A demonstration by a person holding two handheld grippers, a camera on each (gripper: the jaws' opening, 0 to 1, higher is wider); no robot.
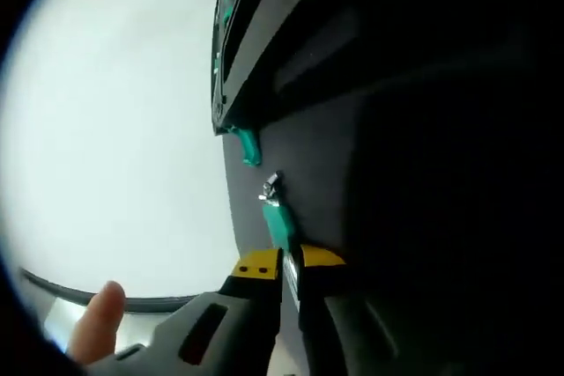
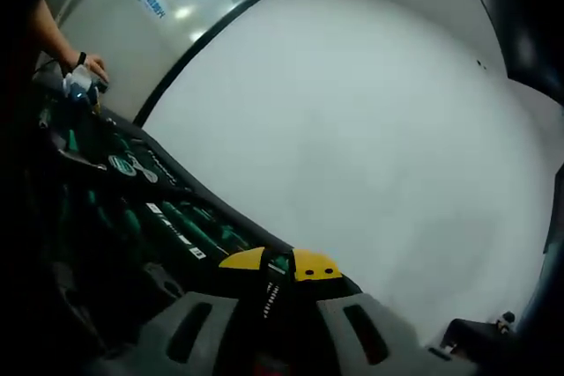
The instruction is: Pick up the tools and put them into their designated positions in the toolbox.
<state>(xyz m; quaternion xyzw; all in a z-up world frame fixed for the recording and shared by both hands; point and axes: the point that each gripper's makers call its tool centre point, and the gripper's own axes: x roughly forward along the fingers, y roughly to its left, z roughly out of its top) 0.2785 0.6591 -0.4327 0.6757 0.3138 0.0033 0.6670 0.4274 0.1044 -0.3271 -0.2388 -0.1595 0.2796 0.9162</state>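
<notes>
In the left gripper view, the left gripper (image 1: 291,263) is clamped on a green-handled tool (image 1: 276,217), its long axis running straight out from the jaws, metal tip forward, over the dark toolbox (image 1: 370,112) (white table (image 1: 115,129) beside it). In the right gripper view, the right gripper (image 2: 279,263) looks nearly closed; I cannot tell whether it holds anything. Green-handled tools (image 2: 189,226) lie in rows in the toolbox tray.

Right tool (image 2: 280,264) closed on green-handled screwdriver (image 2: 278,263), over toolbox (image 2: 132,217), white table (image 2: 370,156).
</notes>
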